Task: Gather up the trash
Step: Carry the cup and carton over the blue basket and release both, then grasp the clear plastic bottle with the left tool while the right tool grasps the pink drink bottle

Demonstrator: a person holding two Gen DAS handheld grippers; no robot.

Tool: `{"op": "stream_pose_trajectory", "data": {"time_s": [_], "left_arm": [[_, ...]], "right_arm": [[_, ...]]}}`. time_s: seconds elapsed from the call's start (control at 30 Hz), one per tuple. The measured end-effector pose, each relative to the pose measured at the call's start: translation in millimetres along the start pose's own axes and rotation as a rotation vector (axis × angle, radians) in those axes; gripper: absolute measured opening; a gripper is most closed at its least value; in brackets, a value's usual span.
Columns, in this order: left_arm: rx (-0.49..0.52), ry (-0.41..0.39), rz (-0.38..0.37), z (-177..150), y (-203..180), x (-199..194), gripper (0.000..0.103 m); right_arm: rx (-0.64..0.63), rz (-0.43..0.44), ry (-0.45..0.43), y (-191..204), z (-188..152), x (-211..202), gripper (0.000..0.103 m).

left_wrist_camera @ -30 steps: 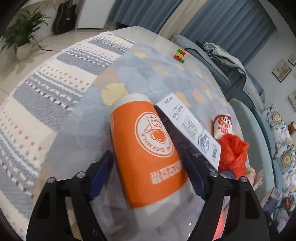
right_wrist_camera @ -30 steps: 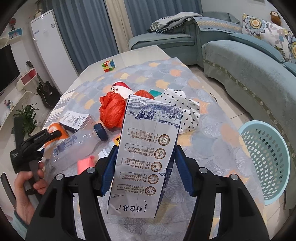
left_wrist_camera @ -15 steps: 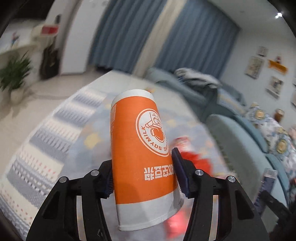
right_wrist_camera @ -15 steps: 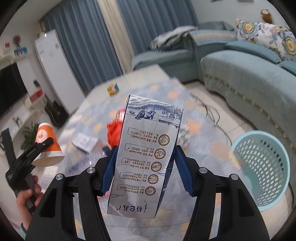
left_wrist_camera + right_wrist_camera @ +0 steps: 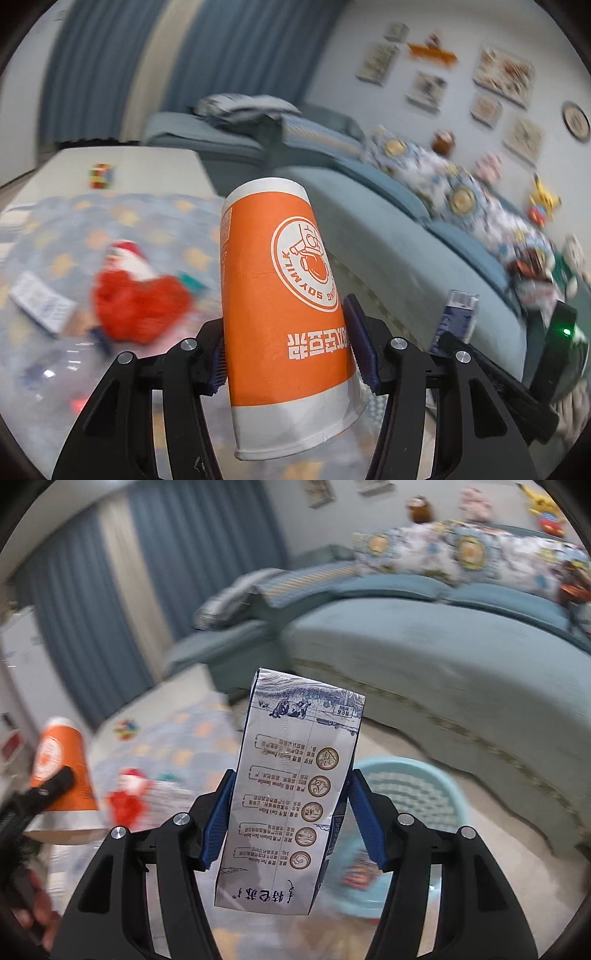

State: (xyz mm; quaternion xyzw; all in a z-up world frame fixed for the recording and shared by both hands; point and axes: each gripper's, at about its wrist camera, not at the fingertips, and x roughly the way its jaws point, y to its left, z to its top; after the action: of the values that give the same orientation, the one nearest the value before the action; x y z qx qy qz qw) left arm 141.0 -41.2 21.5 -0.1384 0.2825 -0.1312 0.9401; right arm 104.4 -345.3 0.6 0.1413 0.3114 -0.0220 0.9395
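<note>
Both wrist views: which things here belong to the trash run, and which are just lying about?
Job:
cup, in left gripper
carton, in right gripper
basket
red bag

Lying about:
puzzle cube
sofa
toys

Blue curtains (image 5: 122, 62) with one pale strip between them hang at 11 o'clock in the left wrist view. A pale wall (image 5: 458, 44) at 1 o'clock carries several framed pictures (image 5: 504, 75) and a round plate — all blurred. Below it a long teal sofa (image 5: 443, 664) curves across the room, with flowered cushions (image 5: 454, 554) along its back and a grey blanket (image 5: 243, 107) on its far end. The desk (image 5: 147, 166) at 9 o'clock has a patterned cloth. The floor (image 5: 391, 749) before the sofa is pale.
</note>
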Motion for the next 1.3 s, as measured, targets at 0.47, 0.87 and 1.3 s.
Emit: {"op": "stream_pose_trajectory", "data": {"time_s": [0.47,0.87,1.3], "left_arm": [[0.17,0.347,-0.094,-72,-69,132,0.056],[0.145,0.301,-0.118,-69,-64,119,0.066],[0.086,0.092,-0.008,-32,-21,22,0.066]], "right_arm": [[0.119,-0.164,0.274,-87,-45,96,0.059],[0.119,-0.148,0.262,-80,-43,93,0.064],[-0.053,0.098,0.083,22,-9,21,0.064]]}}
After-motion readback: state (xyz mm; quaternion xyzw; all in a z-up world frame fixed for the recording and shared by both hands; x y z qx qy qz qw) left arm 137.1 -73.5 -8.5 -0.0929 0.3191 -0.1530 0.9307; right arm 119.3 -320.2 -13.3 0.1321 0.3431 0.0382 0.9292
